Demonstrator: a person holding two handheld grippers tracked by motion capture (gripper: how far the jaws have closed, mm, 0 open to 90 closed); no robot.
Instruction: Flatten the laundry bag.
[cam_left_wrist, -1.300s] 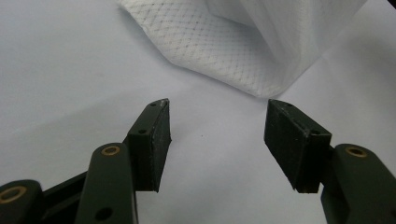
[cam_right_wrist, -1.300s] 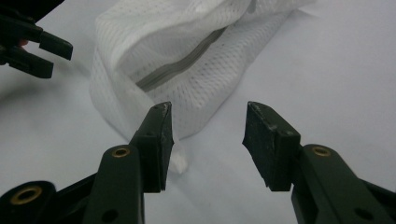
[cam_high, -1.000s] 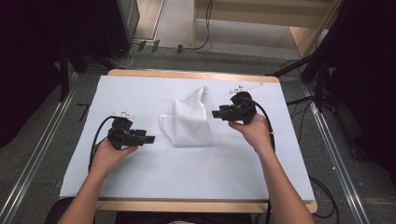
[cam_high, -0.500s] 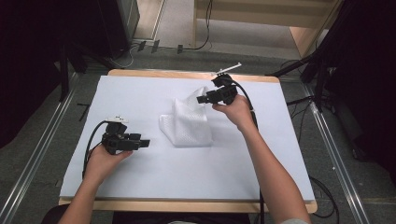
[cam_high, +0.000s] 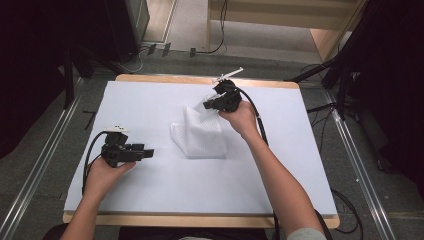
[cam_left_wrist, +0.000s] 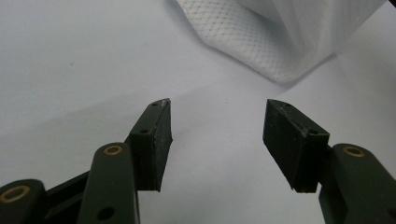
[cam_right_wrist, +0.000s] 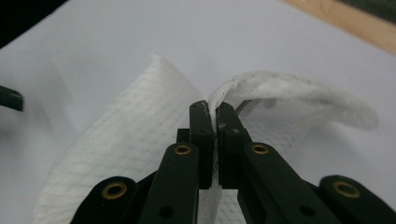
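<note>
A white mesh cloth (cam_high: 199, 134) lies partly folded in the middle of the white table cover (cam_high: 165, 190). My right gripper (cam_high: 207, 105) is shut on the cloth's far edge and holds that edge lifted off the table; in the right gripper view the cloth (cam_right_wrist: 140, 140) is pinched between the jaws of my right gripper (cam_right_wrist: 214, 108). My left gripper (cam_high: 148, 152) rests low on the table at the left, open, pointing toward the cloth with nothing between its jaws. In the left gripper view my left gripper (cam_left_wrist: 217, 107) faces the cloth's near corner (cam_left_wrist: 261, 42) a short way ahead.
The wooden table edge (cam_high: 200, 220) shows at the front and back of the white cover. Cables trail from both grippers. Metal rails (cam_high: 35, 180) run along the floor on both sides, and dark equipment stands at the far left and right.
My right gripper moved from the cloth's right side to its far edge, shut on it and lifted it. My left hand drew back toward the table's front left.
</note>
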